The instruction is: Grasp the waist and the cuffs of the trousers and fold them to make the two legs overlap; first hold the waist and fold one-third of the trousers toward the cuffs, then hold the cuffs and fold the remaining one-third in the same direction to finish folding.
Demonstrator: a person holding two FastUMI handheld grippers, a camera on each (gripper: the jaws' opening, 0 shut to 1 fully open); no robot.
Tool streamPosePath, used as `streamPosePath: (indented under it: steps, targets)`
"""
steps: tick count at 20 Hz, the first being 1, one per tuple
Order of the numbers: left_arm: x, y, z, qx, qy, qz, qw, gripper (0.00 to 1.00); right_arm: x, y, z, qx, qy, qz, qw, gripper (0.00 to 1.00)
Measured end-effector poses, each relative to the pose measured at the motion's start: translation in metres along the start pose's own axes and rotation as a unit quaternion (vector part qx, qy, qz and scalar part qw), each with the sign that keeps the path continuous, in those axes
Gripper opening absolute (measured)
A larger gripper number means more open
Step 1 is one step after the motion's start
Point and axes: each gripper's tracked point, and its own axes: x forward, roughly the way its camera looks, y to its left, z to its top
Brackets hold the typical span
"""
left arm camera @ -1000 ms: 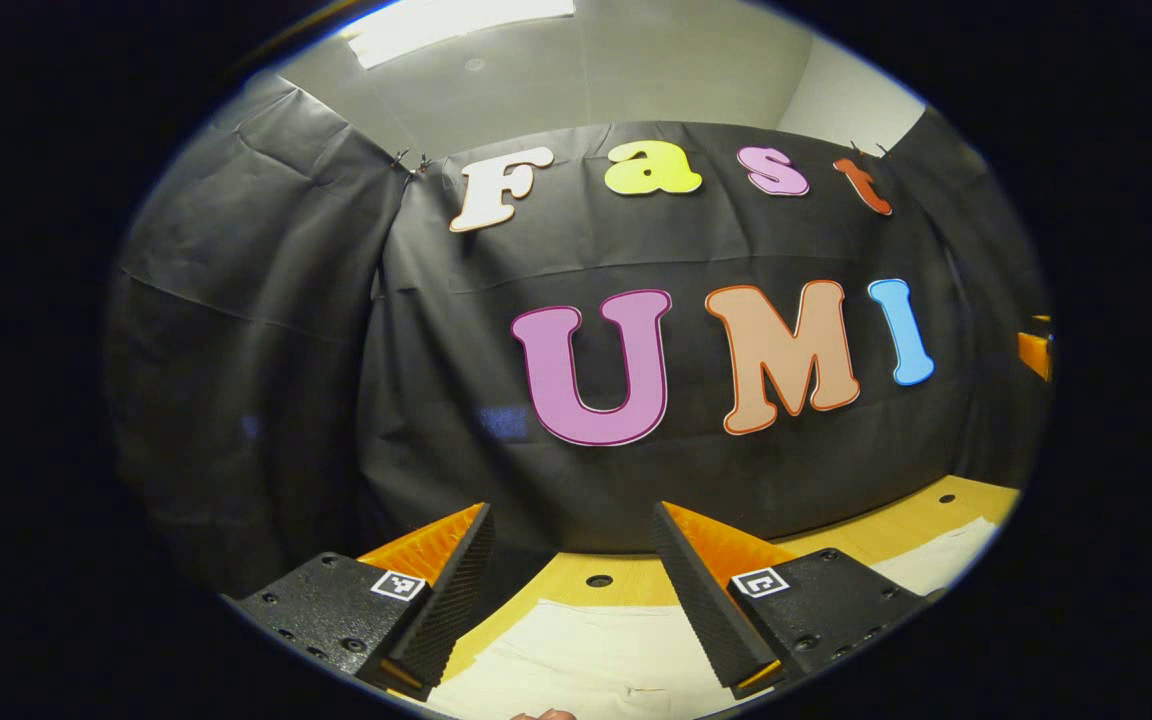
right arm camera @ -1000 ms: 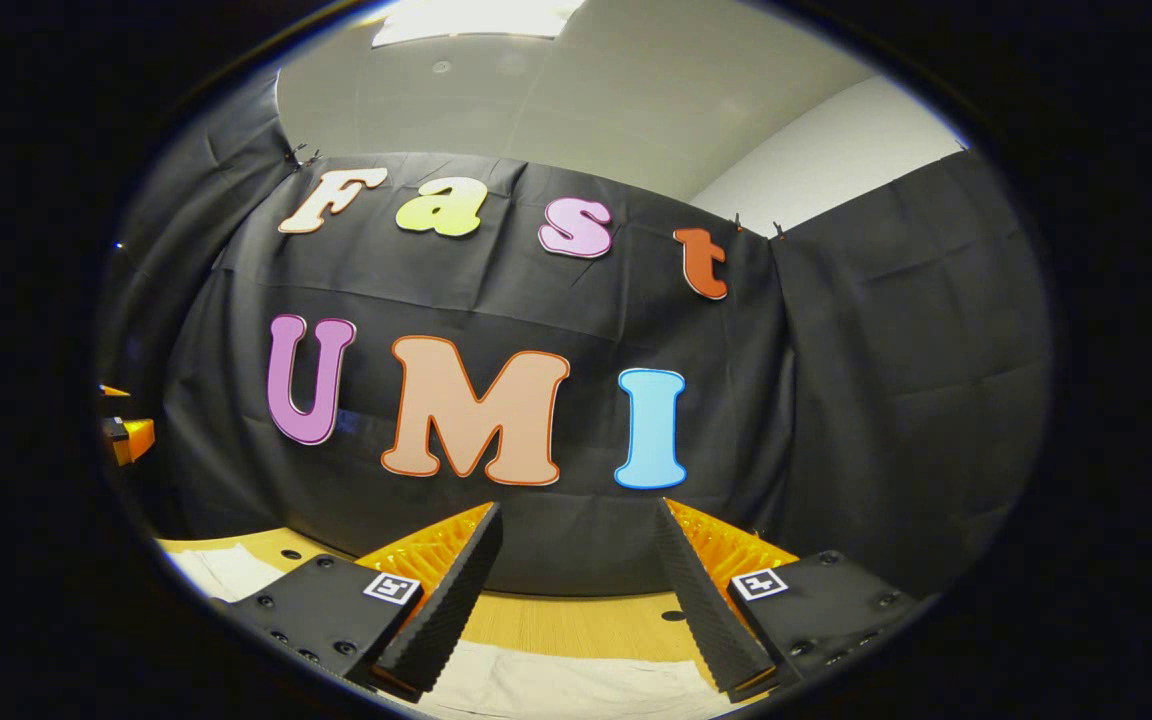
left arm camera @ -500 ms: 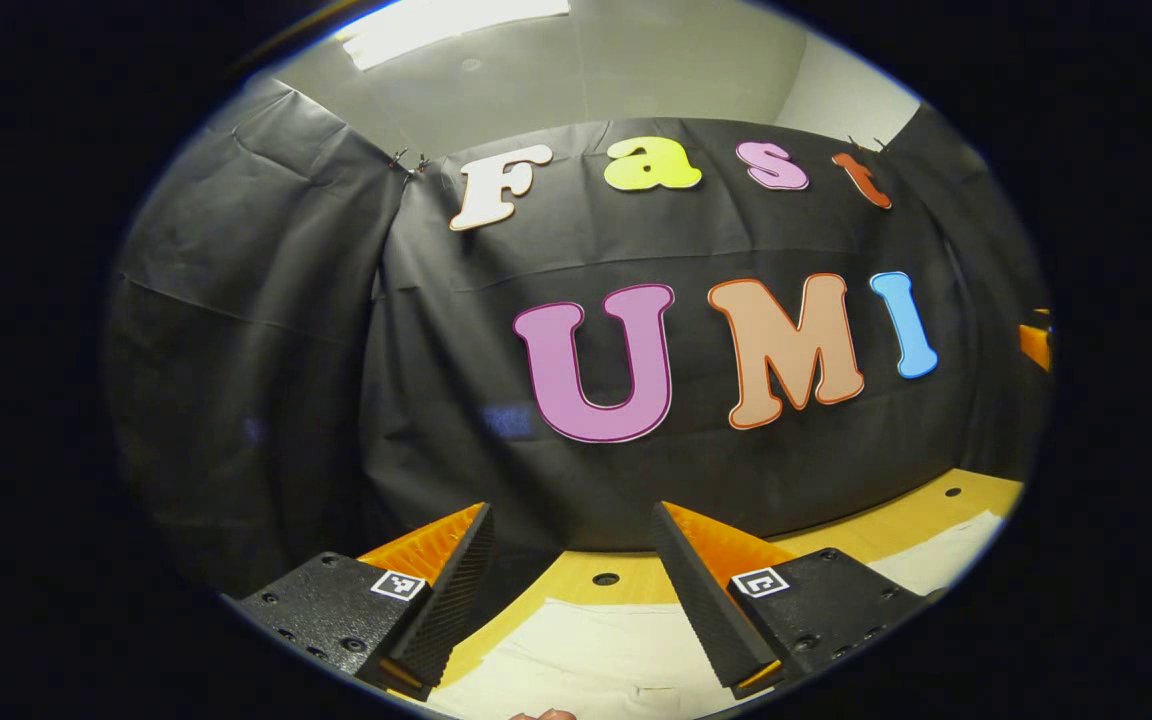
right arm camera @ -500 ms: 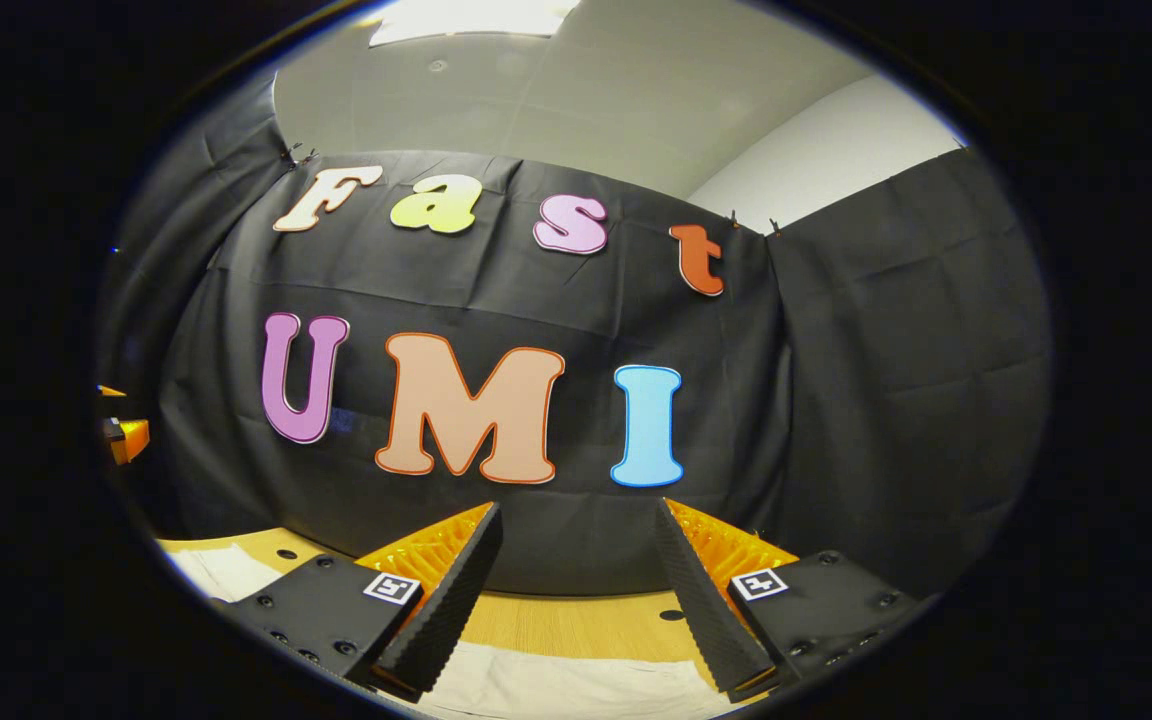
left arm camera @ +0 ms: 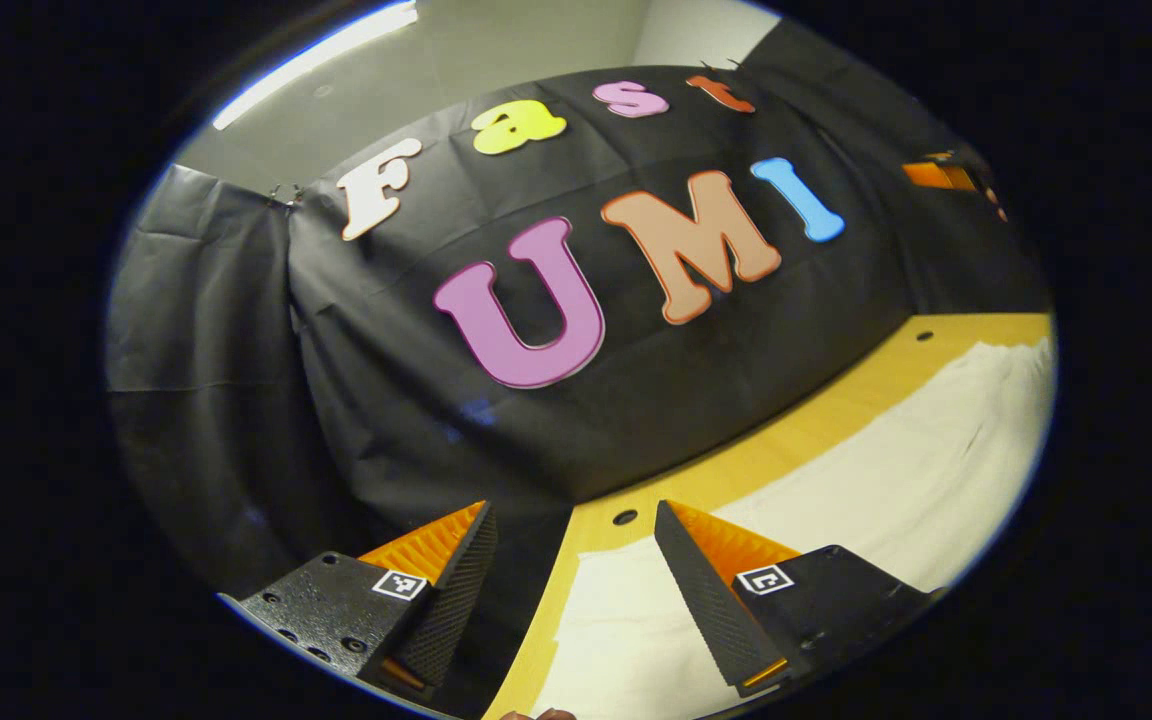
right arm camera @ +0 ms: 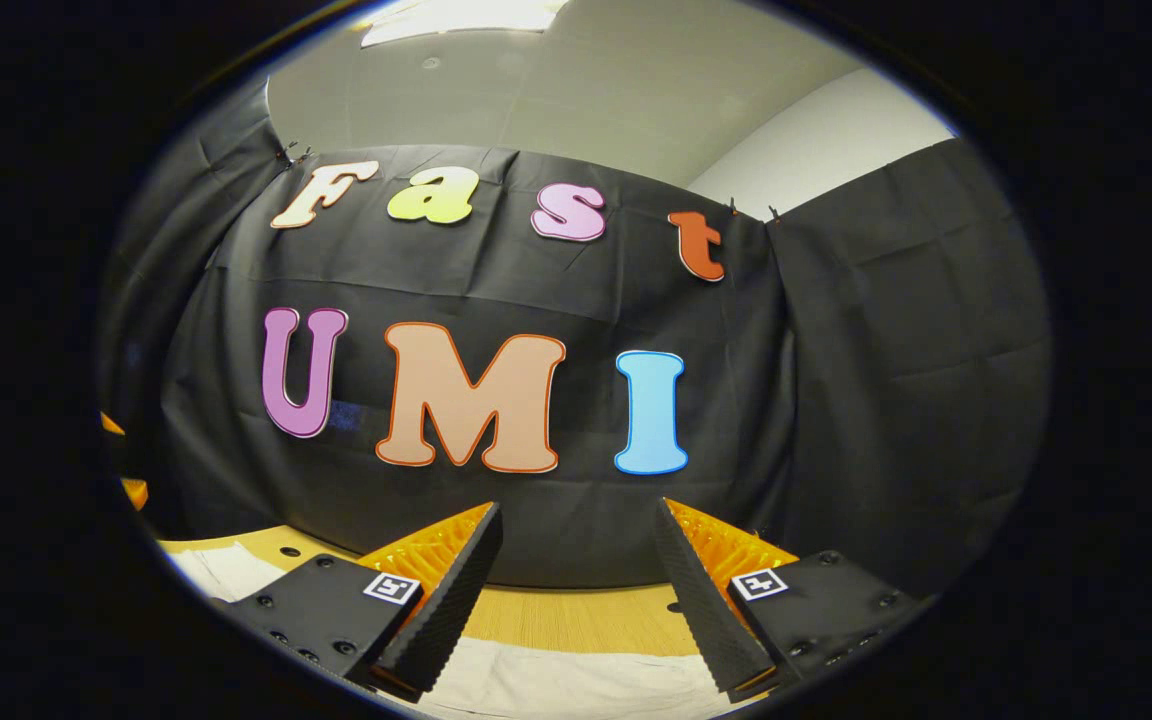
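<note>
Cream-white trousers (left arm camera: 866,470) lie flat on the wooden table (left arm camera: 736,465), running from below my left gripper off to the right in the left gripper view. My left gripper (left arm camera: 576,580) hangs open above their near end, nothing between its fingers. In the right gripper view a strip of the same trousers (right arm camera: 576,685) shows under my right gripper (right arm camera: 576,585), which is also open and holds nothing. The other gripper (left arm camera: 941,175) shows as a small part at the far right edge of the left gripper view.
The booth's black cloth wall (right arm camera: 536,300) stands close behind the table's far edge. Small round holes (left arm camera: 625,517) dot the wooden tabletop near the wall. A fingertip (left arm camera: 536,714) peeks in at the bottom of the left gripper view.
My left gripper has tilted and turned, so more of the table and trousers shows on the right. The right gripper has hardly moved. Both stay open.
</note>
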Motion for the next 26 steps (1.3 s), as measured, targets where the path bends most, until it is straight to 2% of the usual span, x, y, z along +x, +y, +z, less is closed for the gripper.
streamPosePath:
  steps: [2,5,8,11,12,14,19,24,26]
  targets:
    - [-0.010,-0.012,-0.030,0.042,0.030,-0.027,0.998,0.96,0.002,-0.003,0.000,0.002,-0.002,-0.002,1.000,0.97]
    - [-0.028,-0.035,-0.072,0.101,0.071,-0.081,0.989,0.96,0.004,-0.006,-0.007,0.003,0.003,-0.003,1.000,0.97]
    - [-0.049,-0.061,-0.109,0.152,0.103,-0.141,0.973,0.97,0.006,-0.003,-0.016,0.009,0.012,0.005,1.000,0.97]
    - [-0.059,-0.077,-0.135,0.187,0.133,-0.183,0.956,0.97,0.005,0.003,-0.020,-0.002,0.014,0.016,1.000,0.97]
    - [-0.070,-0.083,-0.154,0.206,0.152,-0.207,0.944,0.97,0.005,0.005,-0.021,-0.004,0.015,0.021,1.000,0.97]
    - [-0.082,-0.085,-0.166,0.228,0.166,-0.232,0.931,0.97,0.006,0.005,-0.023,-0.006,0.017,0.024,1.000,0.97]
    - [-0.113,-0.098,-0.201,0.306,0.195,-0.296,0.884,0.97,0.004,0.006,-0.031,-0.008,0.027,0.030,0.999,0.97]
    - [-0.128,-0.108,-0.228,0.346,0.222,-0.333,0.848,0.97,0.001,-0.002,-0.031,-0.013,0.027,0.024,0.999,0.97]
    - [-0.128,-0.114,-0.227,0.370,0.210,-0.346,0.836,0.95,-0.001,-0.009,-0.030,-0.016,0.025,0.017,0.999,0.97]
